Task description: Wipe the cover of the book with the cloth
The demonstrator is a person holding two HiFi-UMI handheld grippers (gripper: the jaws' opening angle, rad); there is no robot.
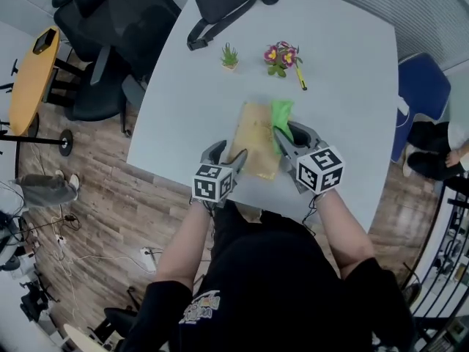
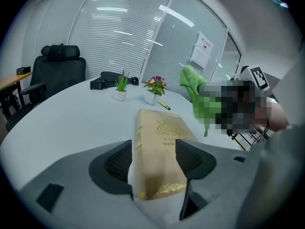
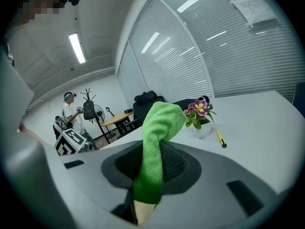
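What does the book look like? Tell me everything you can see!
The book is tan, with a shiny gold emblem and gold lettering on its cover and spine. It is closed, cover up, on the white table, its long side pointing away from the person. The left gripper is clamped on its near end. The green cloth, held in the right gripper, is at its far right edge; I can't tell if they touch.

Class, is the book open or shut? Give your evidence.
Shut. The book's gold-printed cover faces up whole, no pages spread, and the left gripper's jaws clamp its closed near end.
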